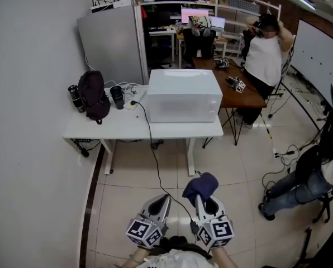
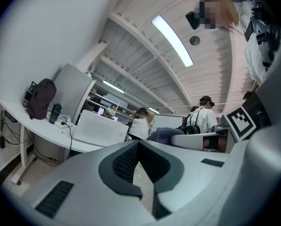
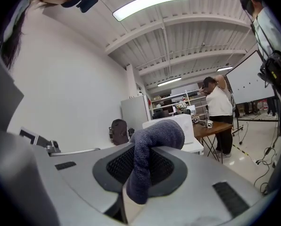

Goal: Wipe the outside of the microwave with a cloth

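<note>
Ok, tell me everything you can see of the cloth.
The cloth is dark blue, with a coarse knitted-looking weave, bunched into a roll. The right gripper is shut on it: one fold bulges above the jaws, one end runs down between them. Only the gripper touches it; it is held above the floor, well short of the microwave.

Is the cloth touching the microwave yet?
No, the cloth sits in the right gripper over the floor, well short of the microwave on the table.

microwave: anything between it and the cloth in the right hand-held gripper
Nothing solid visible: only tiled floor, crossed by a black cable, lies between the cloth in the right hand-held gripper and the microwave on the white table.
</note>
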Demonstrator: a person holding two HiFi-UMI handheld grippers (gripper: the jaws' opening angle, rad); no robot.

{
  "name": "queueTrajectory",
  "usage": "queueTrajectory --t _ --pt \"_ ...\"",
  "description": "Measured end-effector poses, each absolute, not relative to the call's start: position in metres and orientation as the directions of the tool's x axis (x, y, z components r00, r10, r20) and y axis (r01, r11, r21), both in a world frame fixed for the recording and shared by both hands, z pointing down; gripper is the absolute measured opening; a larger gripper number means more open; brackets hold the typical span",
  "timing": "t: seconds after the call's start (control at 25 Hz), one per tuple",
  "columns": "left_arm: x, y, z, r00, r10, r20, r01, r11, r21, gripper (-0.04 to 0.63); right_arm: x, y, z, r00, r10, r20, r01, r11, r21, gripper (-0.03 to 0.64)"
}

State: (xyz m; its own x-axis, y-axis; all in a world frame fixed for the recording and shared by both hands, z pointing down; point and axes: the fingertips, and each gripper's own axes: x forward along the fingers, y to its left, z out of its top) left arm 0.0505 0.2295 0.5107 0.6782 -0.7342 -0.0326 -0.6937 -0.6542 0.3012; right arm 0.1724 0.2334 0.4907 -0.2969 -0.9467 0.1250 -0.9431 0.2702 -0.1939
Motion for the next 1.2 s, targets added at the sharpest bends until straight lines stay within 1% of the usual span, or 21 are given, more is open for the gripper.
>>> queueTrajectory --t 0.2,0.4,0.6,1.2 --pt "0.069 0.241 0.508 0.694 -0.719 -0.039 -0.685 -0.675 0.274 -0.014 0.165 0.244 0.501 -0.334 -0.934 0.130 -0.937 0.312 -0.159 0.067" --pt "0.071 0.236 0.511 0.664 -0.746 -0.041 -0.711 -0.648 0.272 -0.014 0.181 0.245 0.503 -0.308 -0.943 0.130 -0.946 0.288 -0.151 0.064" --pt "0.074 0.236 0.512 0.666 -0.745 -0.037 -0.714 -0.651 0.258 -0.014 0.191 0.245 0.513 -0.296 -0.944 0.146 -0.947 0.269 -0.176 0.063" --pt "0.082 0.240 0.508 0.676 -0.736 -0.030 -0.709 -0.661 0.247 -0.014 0.189 0.245 0.523 -0.307 -0.937 0.168 -0.941 0.272 -0.202 0.061"
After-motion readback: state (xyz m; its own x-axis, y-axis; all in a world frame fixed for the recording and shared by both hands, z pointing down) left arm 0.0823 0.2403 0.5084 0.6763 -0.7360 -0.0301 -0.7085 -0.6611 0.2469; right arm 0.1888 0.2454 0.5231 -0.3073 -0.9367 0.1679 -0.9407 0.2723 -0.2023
